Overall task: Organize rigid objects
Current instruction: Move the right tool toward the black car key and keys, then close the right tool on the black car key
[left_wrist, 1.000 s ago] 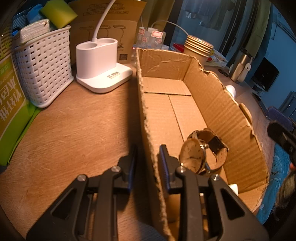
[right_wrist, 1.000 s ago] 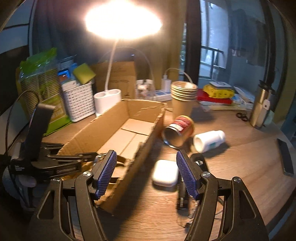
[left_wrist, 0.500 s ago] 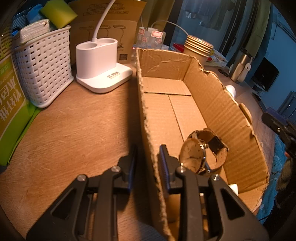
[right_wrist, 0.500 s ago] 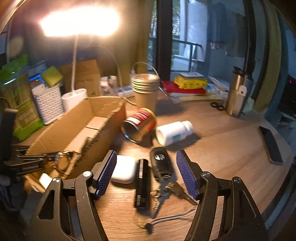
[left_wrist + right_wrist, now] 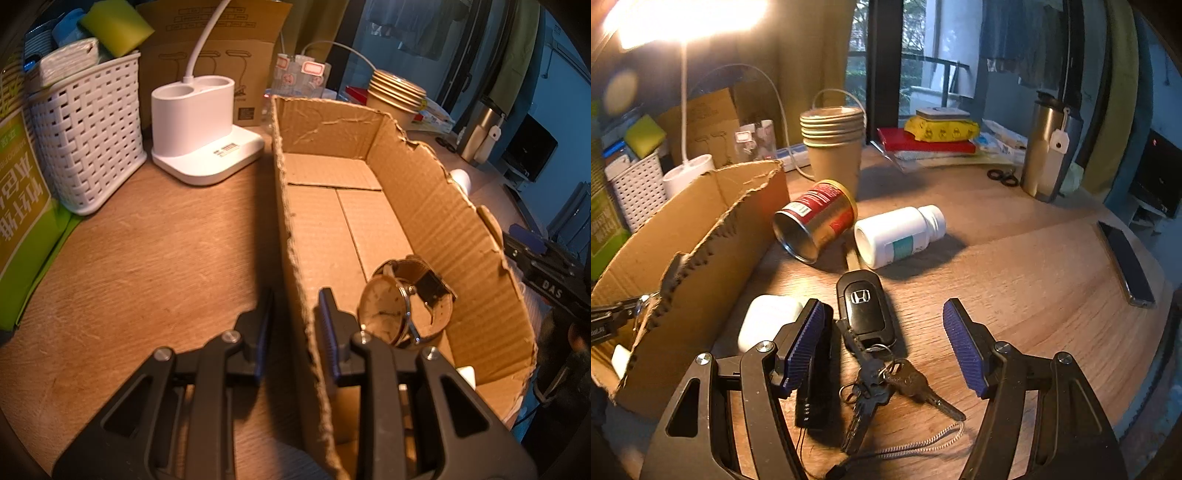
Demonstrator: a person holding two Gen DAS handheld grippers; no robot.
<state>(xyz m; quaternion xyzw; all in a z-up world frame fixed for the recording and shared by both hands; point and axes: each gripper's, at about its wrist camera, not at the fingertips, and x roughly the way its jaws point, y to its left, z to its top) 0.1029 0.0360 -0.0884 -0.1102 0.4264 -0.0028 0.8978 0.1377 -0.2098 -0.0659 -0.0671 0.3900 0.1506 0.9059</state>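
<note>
My left gripper (image 5: 295,317) is shut on the near left wall of the cardboard box (image 5: 295,229), one finger on each side. A brown-strap wristwatch (image 5: 402,306) lies inside the box. My right gripper (image 5: 886,343) is open just above a black car key fob (image 5: 864,306) with a key bunch (image 5: 882,384). A white earbud case (image 5: 764,321) and a slim black device (image 5: 816,373) lie by its left finger. A red tin can (image 5: 816,221) and a white pill bottle (image 5: 901,232) lie on their sides beyond.
A white woven basket (image 5: 88,140) and white lamp base (image 5: 203,129) stand left of the box. Stacked paper cups (image 5: 834,147), a steel tumbler (image 5: 1049,147), scissors (image 5: 1003,177) and books (image 5: 923,144) sit at the back. A dark phone (image 5: 1126,262) lies near the right table edge.
My right gripper has swung right and down, from facing the box to hovering over the key fob. The left gripper has kept still on the box wall.
</note>
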